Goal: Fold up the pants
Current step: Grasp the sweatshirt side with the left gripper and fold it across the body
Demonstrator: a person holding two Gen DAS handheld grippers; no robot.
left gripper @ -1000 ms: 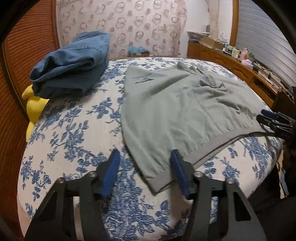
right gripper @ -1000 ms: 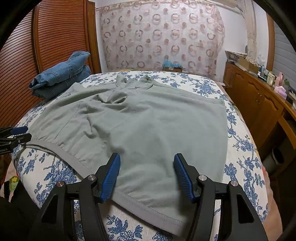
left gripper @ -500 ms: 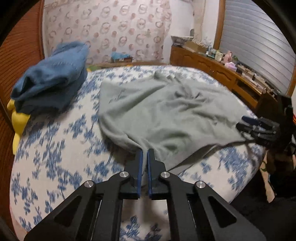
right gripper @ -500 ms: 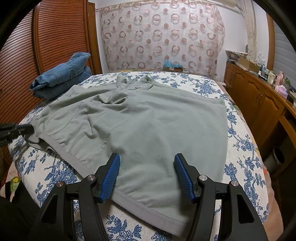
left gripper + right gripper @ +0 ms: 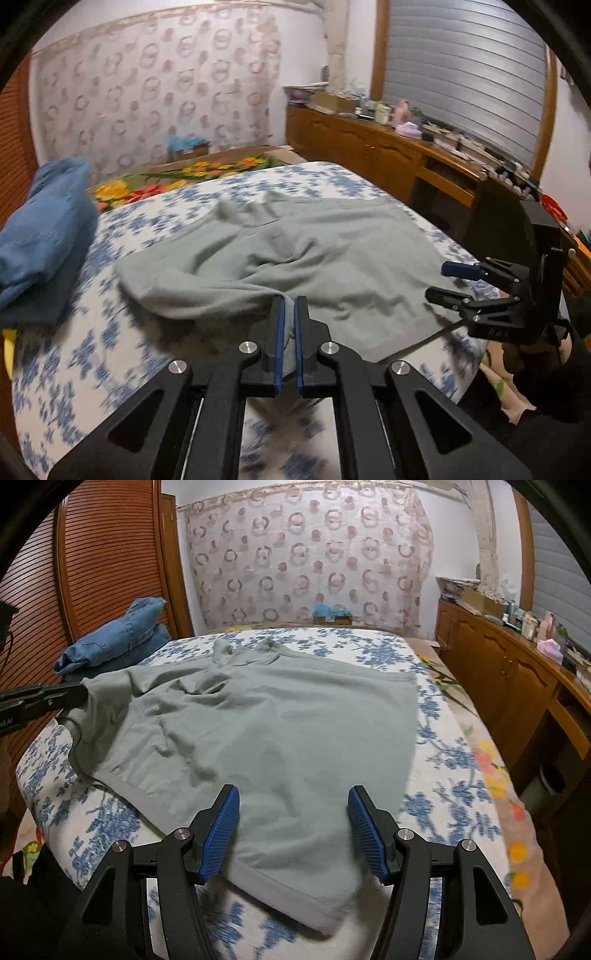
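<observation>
A bed covered in a white sheet with blue flowers fills most of both views. Spread across it lies a pair of grey-green pants, a wide, soft garment occupying the centre of the right wrist view, wrinkled toward the upper left and smoother toward the right. Its lighter grey waistband runs diagonally along the lower edge, from the left middle down to the bottom centre of the frame. In the left wrist view the same pants sit in the centre, with one corner lifted off the sheet into a raised, draped fold.

A stack of folded blue denim rests at the upper left of the right wrist view, on the bed's far left side, near the pants. A wooden cabinet lines the right edge, and a patterned curtain hangs across the top centre.

The left gripper, at the lower centre of its own view, has its blue-padded jaws pinched nearly together on the lifted corner of the pants. The right gripper, at the lower centre of its view, holds its jaws spread wide over the pants just above the waistband, gripping nothing; whether the pads touch the cloth cannot be told.
</observation>
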